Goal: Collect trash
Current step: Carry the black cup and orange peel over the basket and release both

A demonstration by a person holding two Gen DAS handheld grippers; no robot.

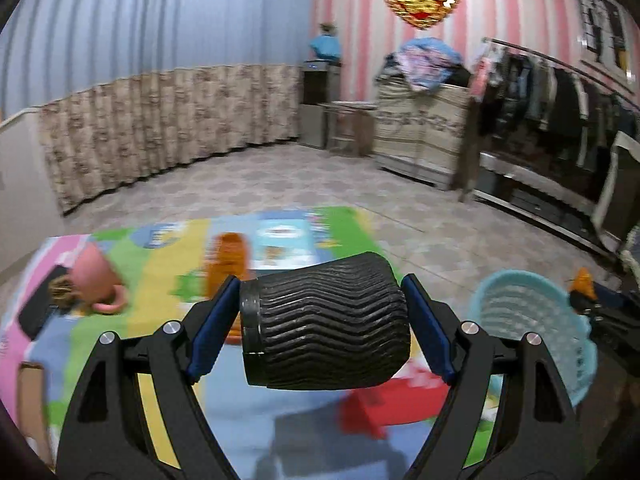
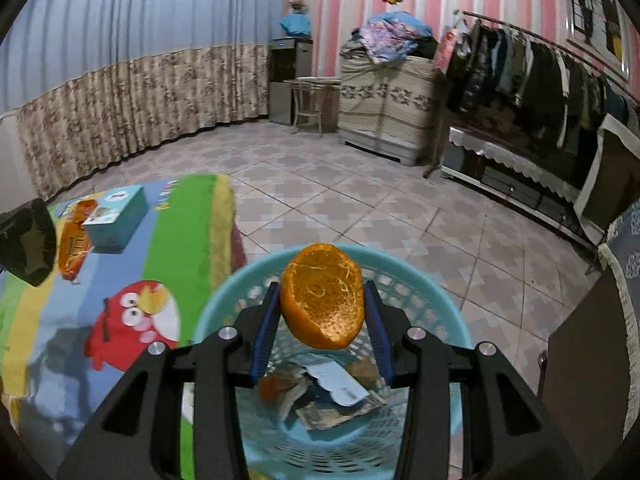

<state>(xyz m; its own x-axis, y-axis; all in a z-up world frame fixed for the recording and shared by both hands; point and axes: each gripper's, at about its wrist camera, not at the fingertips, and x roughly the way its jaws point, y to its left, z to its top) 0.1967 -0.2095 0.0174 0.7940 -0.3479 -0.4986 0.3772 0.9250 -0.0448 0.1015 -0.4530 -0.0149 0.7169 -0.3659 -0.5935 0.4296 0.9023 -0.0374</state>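
Observation:
My left gripper [image 1: 320, 328] is shut on a black ribbed paper cup [image 1: 326, 322], held sideways above the colourful play mat [image 1: 168, 264]. The turquoise trash basket [image 1: 532, 320] stands to its right. My right gripper [image 2: 322, 320] is shut on an orange peel half [image 2: 322, 298] and holds it above the basket [image 2: 448, 304], which holds paper scraps and peel [image 2: 332, 392]. The black cup also shows at the left edge of the right wrist view [image 2: 28, 240].
On the mat lie a pink mug [image 1: 96, 276] on its side, an orange snack wrapper [image 2: 74, 240], a teal box [image 2: 116, 216] and a red item [image 1: 384, 404]. A clothes rack [image 2: 540, 76], a covered cabinet [image 2: 384, 100] and a curtain [image 2: 140, 108] line the room.

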